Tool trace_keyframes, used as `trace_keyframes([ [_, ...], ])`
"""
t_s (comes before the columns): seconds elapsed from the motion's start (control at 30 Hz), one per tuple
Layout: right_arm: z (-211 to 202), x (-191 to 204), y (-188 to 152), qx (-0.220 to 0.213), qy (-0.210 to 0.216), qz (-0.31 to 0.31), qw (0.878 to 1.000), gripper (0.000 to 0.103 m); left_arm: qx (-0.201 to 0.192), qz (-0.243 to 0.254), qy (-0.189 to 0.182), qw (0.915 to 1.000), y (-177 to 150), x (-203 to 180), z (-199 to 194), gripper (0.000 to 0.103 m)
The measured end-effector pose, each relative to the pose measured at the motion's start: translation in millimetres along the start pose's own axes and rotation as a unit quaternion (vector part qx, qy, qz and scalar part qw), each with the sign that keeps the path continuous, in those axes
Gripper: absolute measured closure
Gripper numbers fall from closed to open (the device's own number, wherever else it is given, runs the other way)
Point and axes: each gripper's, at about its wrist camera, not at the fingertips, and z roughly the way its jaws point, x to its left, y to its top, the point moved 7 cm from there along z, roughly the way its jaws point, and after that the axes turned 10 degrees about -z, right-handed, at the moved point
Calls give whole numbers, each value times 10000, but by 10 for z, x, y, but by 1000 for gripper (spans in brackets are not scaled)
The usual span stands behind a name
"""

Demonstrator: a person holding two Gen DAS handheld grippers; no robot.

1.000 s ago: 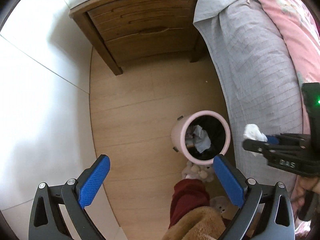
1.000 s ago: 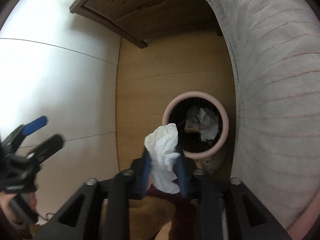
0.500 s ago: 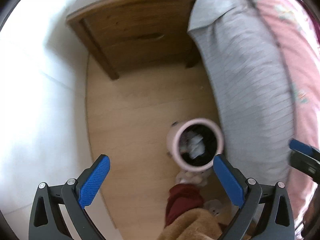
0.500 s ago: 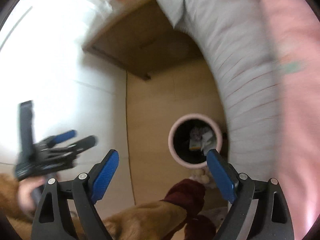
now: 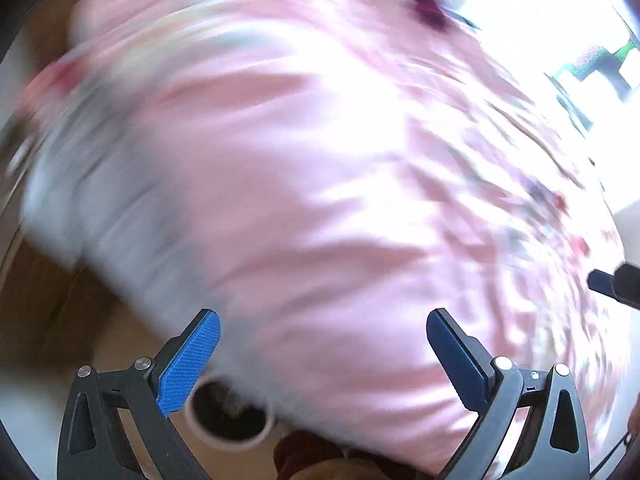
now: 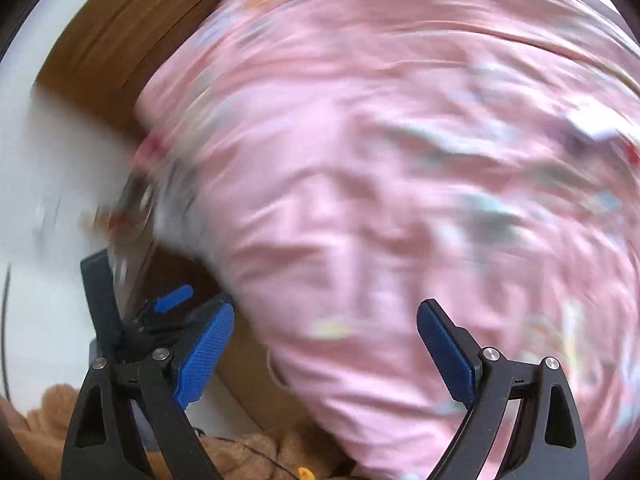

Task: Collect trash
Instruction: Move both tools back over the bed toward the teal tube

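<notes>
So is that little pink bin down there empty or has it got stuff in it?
Cannot tell for sure. The pink bin stands upright beside the bed, but its dark inside is blurred; a pale smudge may be paper.

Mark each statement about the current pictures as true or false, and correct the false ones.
1. The right gripper holds a tissue. False: nothing is between its opening jaws.
2. The left gripper is open and empty. True.
3. The pink quilt fills most of both views. True.
4. The bin is at the top of the left wrist view. False: it is at the bottom edge, beside the left gripper's blue pad.
</notes>
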Motion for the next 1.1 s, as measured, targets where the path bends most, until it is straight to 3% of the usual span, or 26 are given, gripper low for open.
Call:
trace_keyframes([
  [0.13, -454, -852, -152, -476, -403, 1040, 9926, 11, 223, 1233, -490, 9909, 130, -1106, 297, 0],
  [0.3, -845, -1760, -438, -830, -634, 1963, 9750, 11, 572, 2462, -910, 9632, 93, -2496, 667, 0],
  [0.43, -1089, -2326, -559, -1143, -708, 2407, 9612, 11, 692, 3303, -664, 9390, 50, -3278, 1045, 0],
  [0.5, -1196, -2576, -614, -1246, -713, 2615, 9545, 11, 817, 3449, -627, 9330, 53, -3547, 1223, 0],
  [0.6, -1336, -2835, -646, -1410, -584, 2832, 9468, 11, 1062, 3425, -525, 9320, 98, -3825, 1574, 0],
  [0.83, -1492, -3228, -681, -1565, -469, 2813, 9456, 11, 1536, 3303, -443, 9302, 60, -4055, 2066, 4],
  [1.1, -1403, -3485, -804, -1479, -216, 3051, 9405, 11, 1736, 2918, -266, 9402, 32, -4045, 2309, 8],
])
